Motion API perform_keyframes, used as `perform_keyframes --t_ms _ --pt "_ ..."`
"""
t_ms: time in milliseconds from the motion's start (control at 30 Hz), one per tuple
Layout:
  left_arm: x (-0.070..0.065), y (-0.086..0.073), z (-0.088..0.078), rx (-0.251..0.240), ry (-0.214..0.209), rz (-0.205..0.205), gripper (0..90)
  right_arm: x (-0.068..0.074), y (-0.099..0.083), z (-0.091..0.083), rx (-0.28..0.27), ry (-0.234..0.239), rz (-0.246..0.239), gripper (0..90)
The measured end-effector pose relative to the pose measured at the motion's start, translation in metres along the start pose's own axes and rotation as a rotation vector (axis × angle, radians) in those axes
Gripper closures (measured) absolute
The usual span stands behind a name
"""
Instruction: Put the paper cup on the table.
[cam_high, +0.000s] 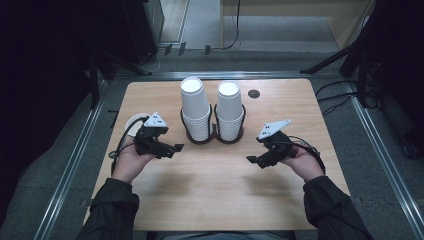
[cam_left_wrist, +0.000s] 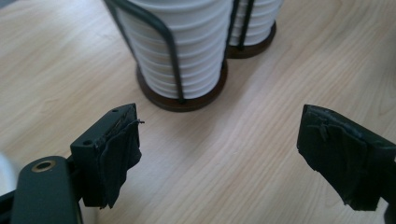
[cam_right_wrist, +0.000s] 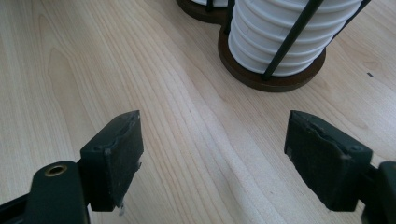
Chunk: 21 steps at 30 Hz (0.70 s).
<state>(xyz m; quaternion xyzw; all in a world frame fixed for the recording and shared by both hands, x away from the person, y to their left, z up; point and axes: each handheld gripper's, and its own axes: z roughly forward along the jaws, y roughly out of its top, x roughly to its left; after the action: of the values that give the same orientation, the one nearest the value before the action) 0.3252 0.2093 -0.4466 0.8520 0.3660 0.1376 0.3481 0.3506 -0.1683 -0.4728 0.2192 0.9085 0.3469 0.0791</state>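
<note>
Here the landmark is the dark double cup holder (cam_high: 214, 131) that stands at the middle of the far half of the wooden table (cam_high: 210, 190). It carries two stacks of white paper cups, the left stack (cam_high: 195, 107) and the right stack (cam_high: 229, 109), side by side and upright.

The left gripper (cam_high: 176, 148) hovers to the left of the holder and a little nearer the person, its jaws pointing toward the holder's base. In the left gripper view the jaws stand wide apart with only bare table between them, and the left stack (cam_left_wrist: 180, 44) rises just beyond them in its wire frame.

The right gripper (cam_high: 251, 160) sits to the right of the holder, also on the person's side, apart from it. Its jaws too are spread with nothing between them, and the right stack (cam_right_wrist: 285, 32) stands ahead of them.

A single white cup (cam_high: 134, 121) lies left of the holder, just behind the left gripper.
</note>
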Motion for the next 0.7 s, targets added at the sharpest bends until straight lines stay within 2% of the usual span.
perform_keyframes --t_ms 100,167,200,233,400,500,533,567,700 --pt "-0.009 0.000 0.009 0.011 -0.012 0.011 13.4 0.000 -0.001 0.000 0.003 -0.003 -0.004 19.6" --pt "-0.017 0.001 0.017 0.001 -0.032 0.007 13.4 0.001 -0.001 -0.001 0.003 -0.003 -0.002 19.6" --pt "-0.017 0.001 0.017 0.001 -0.032 0.007 13.4 0.001 -0.001 -0.001 0.003 -0.003 -0.002 19.6" --pt "-0.025 0.002 0.024 0.017 -0.034 0.026 13.4 0.001 -0.001 -0.001 0.001 -0.005 -0.002 19.6" --pt "-0.036 0.004 0.037 0.043 -0.056 0.058 13.4 0.003 -0.002 0.000 0.000 -0.003 -0.008 19.6" --pt "-0.039 0.005 0.041 0.036 -0.052 0.068 13.4 0.004 -0.003 0.000 0.002 -0.001 -0.011 19.6" --pt "-0.042 0.007 0.043 0.007 -0.046 0.077 13.4 0.004 -0.003 0.000 0.002 -0.003 -0.007 19.6" --pt "-0.042 0.007 0.043 0.007 -0.046 0.077 13.4 0.004 -0.004 0.000 0.001 -0.005 -0.003 19.6" --pt "-0.050 0.011 0.050 0.008 -0.070 0.096 13.4 0.004 -0.005 -0.001 -0.006 -0.006 0.001 19.6"
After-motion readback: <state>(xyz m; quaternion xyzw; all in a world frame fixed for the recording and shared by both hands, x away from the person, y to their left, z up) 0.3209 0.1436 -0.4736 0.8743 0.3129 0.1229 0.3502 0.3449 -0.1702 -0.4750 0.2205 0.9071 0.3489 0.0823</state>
